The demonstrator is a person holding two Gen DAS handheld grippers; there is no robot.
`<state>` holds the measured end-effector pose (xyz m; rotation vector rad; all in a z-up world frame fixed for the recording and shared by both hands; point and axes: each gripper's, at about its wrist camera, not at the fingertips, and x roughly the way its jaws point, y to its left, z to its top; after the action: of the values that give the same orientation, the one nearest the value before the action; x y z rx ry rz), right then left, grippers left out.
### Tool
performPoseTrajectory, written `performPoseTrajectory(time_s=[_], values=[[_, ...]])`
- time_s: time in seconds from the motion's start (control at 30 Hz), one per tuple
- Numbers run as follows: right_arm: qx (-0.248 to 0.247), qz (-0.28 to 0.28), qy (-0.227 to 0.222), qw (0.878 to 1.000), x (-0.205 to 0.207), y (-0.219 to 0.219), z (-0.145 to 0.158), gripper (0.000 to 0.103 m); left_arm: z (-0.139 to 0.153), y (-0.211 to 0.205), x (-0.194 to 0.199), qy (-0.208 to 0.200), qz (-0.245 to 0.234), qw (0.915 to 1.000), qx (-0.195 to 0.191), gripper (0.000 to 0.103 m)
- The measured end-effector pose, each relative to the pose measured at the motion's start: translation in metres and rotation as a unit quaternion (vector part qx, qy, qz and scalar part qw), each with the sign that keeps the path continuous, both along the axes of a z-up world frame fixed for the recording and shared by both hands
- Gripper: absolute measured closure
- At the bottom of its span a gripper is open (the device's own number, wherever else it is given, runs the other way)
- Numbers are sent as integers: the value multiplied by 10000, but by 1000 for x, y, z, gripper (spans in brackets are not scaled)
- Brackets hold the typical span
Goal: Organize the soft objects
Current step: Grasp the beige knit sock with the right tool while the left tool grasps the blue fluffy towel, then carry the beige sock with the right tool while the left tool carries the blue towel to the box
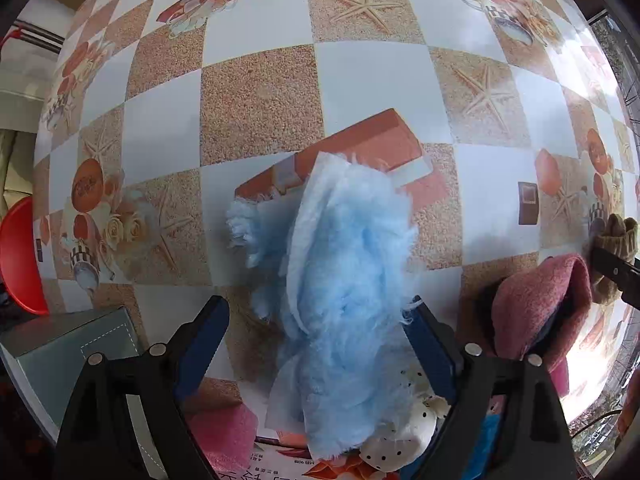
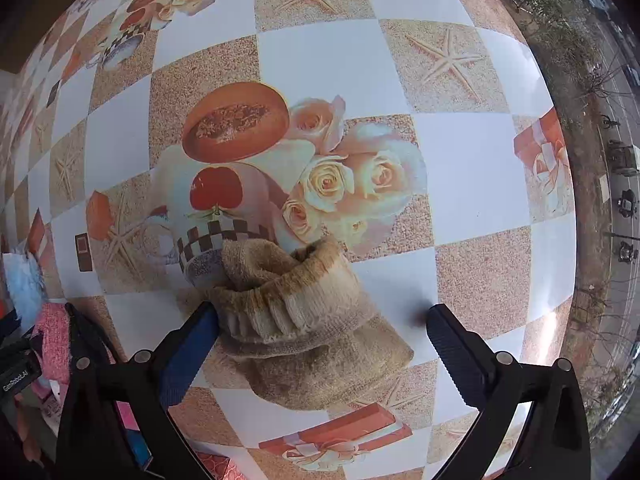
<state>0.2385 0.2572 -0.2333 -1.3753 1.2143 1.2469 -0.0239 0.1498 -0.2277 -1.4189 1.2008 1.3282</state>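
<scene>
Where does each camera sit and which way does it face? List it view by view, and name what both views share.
Left wrist: on the left gripper, looking down past its open fingers at a fluffy blue item on the tablecloth.
Right wrist: on the right gripper, looking down past its open fingers at a tan knit item.
Shared: the tablecloth, the blue item, the tan item and a pink knit item appear in both; no hands or sleeves show.
</scene>
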Motion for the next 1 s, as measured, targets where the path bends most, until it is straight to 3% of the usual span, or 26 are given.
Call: performPoseTrajectory(time_s=[0.07, 0.17, 0.2, 0.47, 0.53, 0.57, 0.63, 0.67, 0.7, 0.73, 0.77, 0.87, 1.0], values=[[19, -9, 38, 10000, -2, -3, -1, 0, -1, -2, 1, -39, 36, 10000, 70, 10], [47, -15, 41, 10000, -5, -5, -2, 0, -9, 0, 2, -84, 170, 9997, 123, 0], [70, -22, 49, 10000, -5, -7, -2, 0, -12, -2, -1, -273, 299, 9991, 93, 0], [213, -52, 20, 9998, -1, -8, 2, 0, -15, 11, -23, -350, 473, 9981, -190, 0], [129, -77, -15, 9999, -3, -9, 3, 8, -9, 27, -26, -269, 538, 9980, -175, 5], [129, -118, -18, 9998, -3, -11, 6, 12, -4, 26, -25, -229, 487, 9985, -109, 13], [142, -223, -15, 9996, -2, -16, 13, 34, 2, 25, -18, -247, 313, 9992, -4, 34], [158, -260, -3, 9995, -1, -19, 16, 40, 5, 24, -16, -276, 217, 9994, 14, 57], [180, -269, -4, 9995, -1, -21, 19, 54, 7, 23, -13, -266, 135, 9996, 1, 72], [178, -281, 47, 9994, 0, -22, 21, 66, 10, 22, -13, -235, 89, 9997, 24, 72], [145, -337, 192, 9991, 2, -24, 23, 69, 14, 19, -13, -227, 67, 9997, 117, 72], [-51, -820, 848, 9930, 15, -34, 30, 70, 37, 11, -13, -175, -81, 9988, 451, 72], [83, -1139, 1146, 9868, 31, -53, 52, 70, 70, -6, -11, -219, -231, 9960, 840, 72]])
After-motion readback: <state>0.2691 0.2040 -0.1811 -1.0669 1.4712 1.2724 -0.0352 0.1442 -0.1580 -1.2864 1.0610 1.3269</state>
